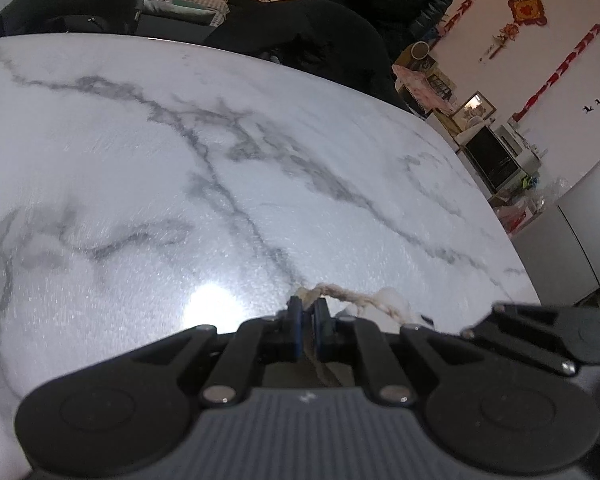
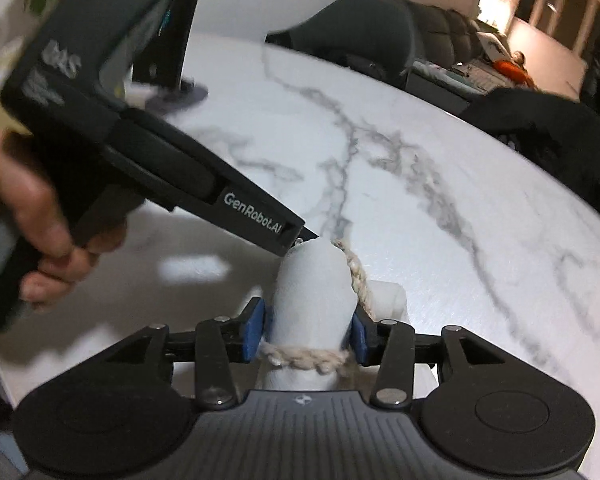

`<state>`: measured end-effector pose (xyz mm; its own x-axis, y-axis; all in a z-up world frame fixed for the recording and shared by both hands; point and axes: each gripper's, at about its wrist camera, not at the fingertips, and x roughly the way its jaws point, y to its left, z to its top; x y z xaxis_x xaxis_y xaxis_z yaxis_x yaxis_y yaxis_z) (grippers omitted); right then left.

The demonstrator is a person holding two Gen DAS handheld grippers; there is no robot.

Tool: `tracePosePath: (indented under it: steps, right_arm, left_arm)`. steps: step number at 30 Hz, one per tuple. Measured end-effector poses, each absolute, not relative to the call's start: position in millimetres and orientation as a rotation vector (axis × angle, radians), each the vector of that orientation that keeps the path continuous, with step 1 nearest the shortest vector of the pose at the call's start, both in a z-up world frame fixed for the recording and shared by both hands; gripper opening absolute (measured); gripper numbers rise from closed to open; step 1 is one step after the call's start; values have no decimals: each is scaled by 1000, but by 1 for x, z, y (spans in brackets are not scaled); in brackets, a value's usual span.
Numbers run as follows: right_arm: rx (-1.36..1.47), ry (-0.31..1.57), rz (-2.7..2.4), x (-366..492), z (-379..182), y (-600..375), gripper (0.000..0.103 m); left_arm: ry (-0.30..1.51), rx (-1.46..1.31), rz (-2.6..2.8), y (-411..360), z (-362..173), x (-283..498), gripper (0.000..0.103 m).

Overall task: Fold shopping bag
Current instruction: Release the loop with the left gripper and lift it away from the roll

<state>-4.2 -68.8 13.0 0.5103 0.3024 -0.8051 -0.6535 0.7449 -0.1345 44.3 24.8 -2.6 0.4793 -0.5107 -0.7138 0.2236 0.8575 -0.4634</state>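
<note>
Grippers: two, black with blue pads. Left gripper [image 1: 307, 305] closing narrow on the braided cord handle [image 1: 350, 295], one cord, cream, twisted, trailing off to the right over the table [image 1: 140, 160]. Right gripper [image 2: 306, 326] clamping the shopping bag [image 2: 312, 280] between its pads, fingers set about as wide as the bundle.

Shopping bag: one, white, soft, rolled or folded into a compact upright bundle, standing up between the right fingers above the marble-patterned top; cord running down its right side and crossing its front low, near the pads.

Left gripper's tip [image 2: 300, 236] touching the bundle's top in the right wrist view, gripped by one bare hand [image 2: 24, 216].

Table: one, white with grey veins.
</note>
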Motion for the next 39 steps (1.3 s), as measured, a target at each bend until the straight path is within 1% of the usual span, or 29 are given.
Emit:
tracePosePath:
  steps: [2,5,8,10,18,23,29,34,37,39]
  right_arm:
    - [-518,807,589,-10,8,-64,40]
    - [-552,656,599,-32,-4,-73,37]
    - [-602,494,601,-59,-19,-79,35]
    - [-645,431,599,-72,-25,-78,35]
    - [-824,291,629,-99,-46,-73,34]
    - [-911,212,650,-108,-57,-68,34]
    - [-860,237,701,-100,-51,-75,34]
    - [-772,314,729,-88,-40,-82,35]
    - [-721,359,736,-83,-35,-86,35]
    - [-702,366,725,-83,-34,-87,35]
  left_arm:
    - [972,-332,-456,25,-2,45,6]
    - [972,-379,-450,31,-4,46,6]
    - [972,-421,-453,36,-8,46,6]
    - [975,-431,-447,36,-8,46,6]
    - [995,-468,-463,37,-11,51,6]
    - [997,-440,-475,33,-10,53,7]
    - [1042,-466,-522,35,-11,61,7]
    - [1081,-392,-551,22,-5,68,7]
    - [1067,-310,-560,17,1,65,7]
    - [1061,-318,-569,22,4,62,7]
